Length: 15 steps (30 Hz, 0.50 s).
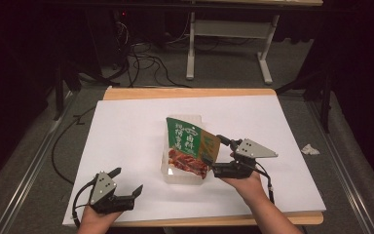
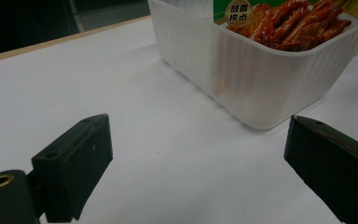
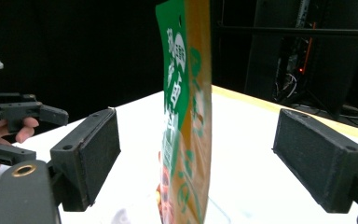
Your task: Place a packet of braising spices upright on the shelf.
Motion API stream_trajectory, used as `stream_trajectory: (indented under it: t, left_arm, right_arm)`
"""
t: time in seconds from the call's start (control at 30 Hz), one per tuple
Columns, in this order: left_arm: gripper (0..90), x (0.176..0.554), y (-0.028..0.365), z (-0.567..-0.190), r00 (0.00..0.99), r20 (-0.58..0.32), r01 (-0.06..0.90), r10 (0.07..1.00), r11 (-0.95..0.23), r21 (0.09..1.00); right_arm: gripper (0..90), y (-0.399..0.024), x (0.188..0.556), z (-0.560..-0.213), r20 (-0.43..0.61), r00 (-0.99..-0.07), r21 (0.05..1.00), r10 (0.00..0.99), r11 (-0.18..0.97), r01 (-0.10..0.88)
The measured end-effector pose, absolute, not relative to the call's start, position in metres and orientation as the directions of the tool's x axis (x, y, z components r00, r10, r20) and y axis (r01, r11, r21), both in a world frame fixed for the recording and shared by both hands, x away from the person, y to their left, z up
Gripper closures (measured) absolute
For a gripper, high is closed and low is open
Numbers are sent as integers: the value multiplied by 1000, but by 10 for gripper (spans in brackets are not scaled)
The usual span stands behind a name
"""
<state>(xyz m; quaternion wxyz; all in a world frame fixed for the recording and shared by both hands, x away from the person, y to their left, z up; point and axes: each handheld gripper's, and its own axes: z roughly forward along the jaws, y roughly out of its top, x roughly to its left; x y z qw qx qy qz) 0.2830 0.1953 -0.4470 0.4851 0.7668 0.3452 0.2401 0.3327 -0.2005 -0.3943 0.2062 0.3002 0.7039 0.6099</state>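
High view. A green-and-orange printed snack pouch (image 1: 191,146) showing glazed meat stands tilted in a clear ribbed plastic tub (image 1: 181,171) near the middle of the white-covered worktop (image 1: 126,141). The pouch is already in the tub, leaning on its right rim, so placement appears essentially done; what seems left is for the pouch to settle and the hand to draw away. The right gripper (image 1: 222,155) sits just beside the pouch's right edge, fingers pointing left and spread, the forearm entering from the bottom edge. The left gripper (image 1: 126,182) rests near the front left of the worktop, well apart from the tub, fingers spread and empty. A crumpled white scrap (image 1: 310,149) lies on the floor at right.

Left gripper view. The 2 black fingers (image 2: 77,168) stand wide apart over bare worktop, with nothing between them; the tub (image 2: 261,88) stands ahead at right, the pouch's meat picture visible above its rim.

Right gripper view. The pouch (image 3: 186,121) stands edge-on between the 2 fingers (image 3: 91,156), with a clear gap on each side: released, not gripped. The left gripper (image 3: 14,126) shows farther off at left.
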Motion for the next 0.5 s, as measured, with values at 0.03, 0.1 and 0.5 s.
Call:
stream_trajectory:
  t: [0.03, 0.1, 0.5]
  left_arm:
    - [82, 283, 195, -447, 647, 33, 297, 762, -291, 909]
    - [82, 283, 195, -447, 646, 33, 297, 762, -291, 910]
    - [82, 283, 195, -447, 647, 34, 297, 762, -293, 909]
  right_arm:
    - [148, -202, 332, -394, 73, -733, 982, 676, 80, 172]
    - [148, -204, 331, -394, 73, -733, 982, 676, 81, 173]
    - [152, -242, 315, -396, 46, -698, 980, 715, 103, 170]
